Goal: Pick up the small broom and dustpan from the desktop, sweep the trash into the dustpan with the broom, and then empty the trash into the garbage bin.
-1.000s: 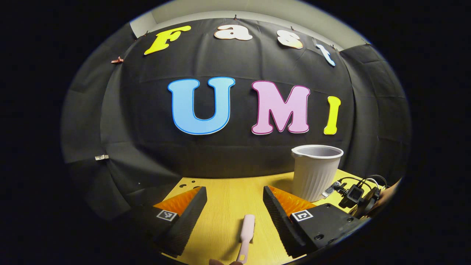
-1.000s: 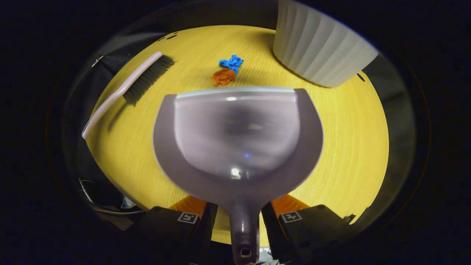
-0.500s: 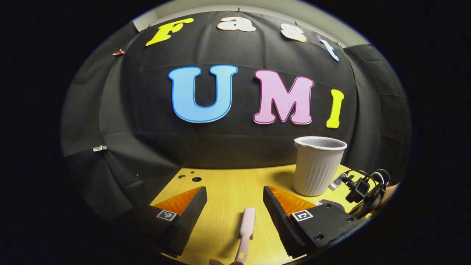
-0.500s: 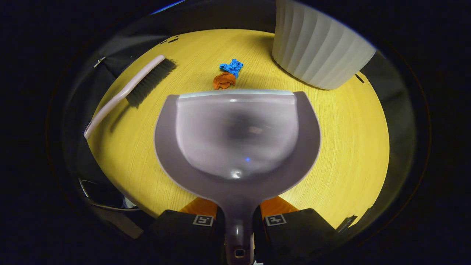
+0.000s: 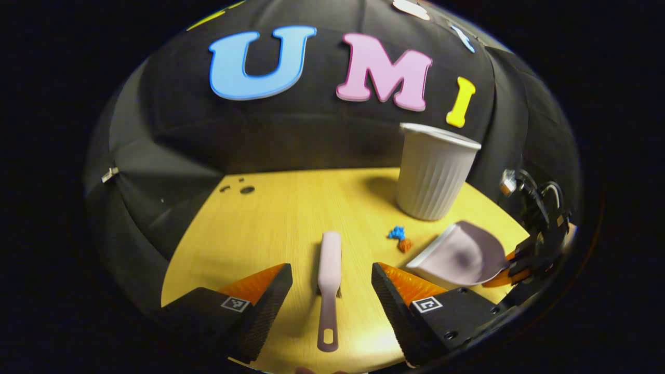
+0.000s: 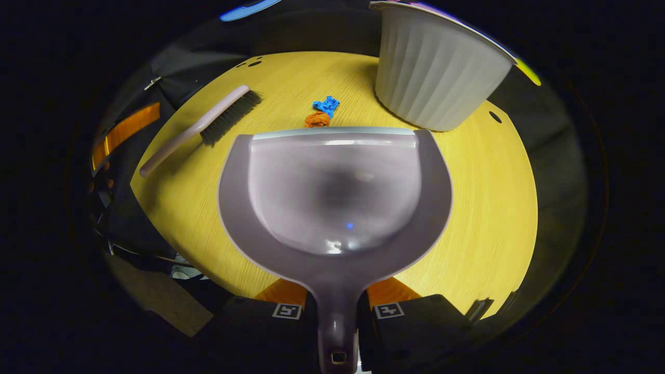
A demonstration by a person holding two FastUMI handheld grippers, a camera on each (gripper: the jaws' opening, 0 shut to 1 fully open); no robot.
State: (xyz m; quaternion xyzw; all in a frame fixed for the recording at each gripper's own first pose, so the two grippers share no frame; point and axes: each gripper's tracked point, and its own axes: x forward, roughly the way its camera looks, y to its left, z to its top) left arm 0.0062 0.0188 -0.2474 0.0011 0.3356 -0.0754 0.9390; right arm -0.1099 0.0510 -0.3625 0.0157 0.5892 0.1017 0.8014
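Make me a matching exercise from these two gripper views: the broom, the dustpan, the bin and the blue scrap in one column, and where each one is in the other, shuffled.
Things:
1. broom
2. dustpan
3. bin
4. blue scrap

Places:
A. standing upright at the far side of the table
B. clamped by its handle in the right gripper
C. lying flat between the open fingers of the left gripper
D. beside the orange scrap, just past the dustpan's front lip

Pairs: 1-C, 2-B, 3-A, 4-D

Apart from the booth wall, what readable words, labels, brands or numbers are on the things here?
None readable on the pink plastic broom, grey plastic dustpan or ribbed white bin.
Left tongs: square black-and-white code markers, a pattern, no words.
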